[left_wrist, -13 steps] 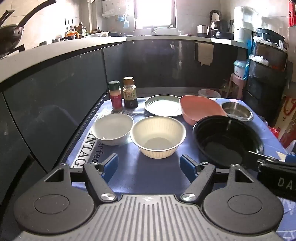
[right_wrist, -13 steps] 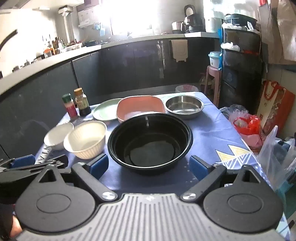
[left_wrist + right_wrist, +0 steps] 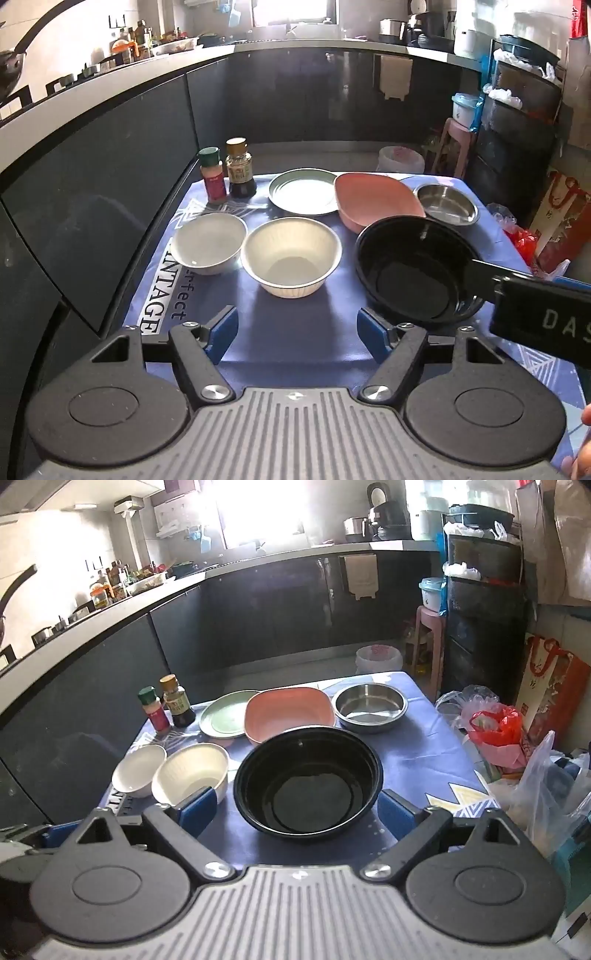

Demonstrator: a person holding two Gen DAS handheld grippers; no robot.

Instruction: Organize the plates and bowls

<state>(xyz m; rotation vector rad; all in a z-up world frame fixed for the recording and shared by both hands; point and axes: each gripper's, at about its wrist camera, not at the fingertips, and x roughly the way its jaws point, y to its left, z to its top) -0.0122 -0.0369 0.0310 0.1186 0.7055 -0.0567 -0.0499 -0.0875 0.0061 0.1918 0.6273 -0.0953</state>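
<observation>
Two grippers, both with fingers apart and holding nothing. Left gripper [image 3: 297,328] hangs over the blue cloth [image 3: 295,325] at the near edge of the worktop, facing the cream bowl [image 3: 291,255]. Right gripper [image 3: 297,810] sits low in front of the black bowl [image 3: 308,781]; that bowl fills the gap between its blue pads [image 3: 197,808], not touched as far as can be seen. From the left wrist view the right gripper's body crosses over the black bowl's near right rim.

Near row on the cloth, left to right: white bowl [image 3: 208,248], cream bowl, black bowl [image 3: 413,269]. White and cream bowls are just beside each other, rims almost touching. Black bowl stands apart from the cream one.

Far row: green plate [image 3: 303,191], pink dish [image 3: 378,201], steel bowl [image 3: 446,204]. Pink dish overlaps the plate's right edge and appears tilted; the black bowl's far rim is right against it. Steel bowl is just right of the pink dish.

Red spice jar [image 3: 213,176] and dark sauce bottle [image 3: 240,169] stand upright, side by side, at the far left corner. Plastic bags [image 3: 495,731] lie off the worktop's right side.
</observation>
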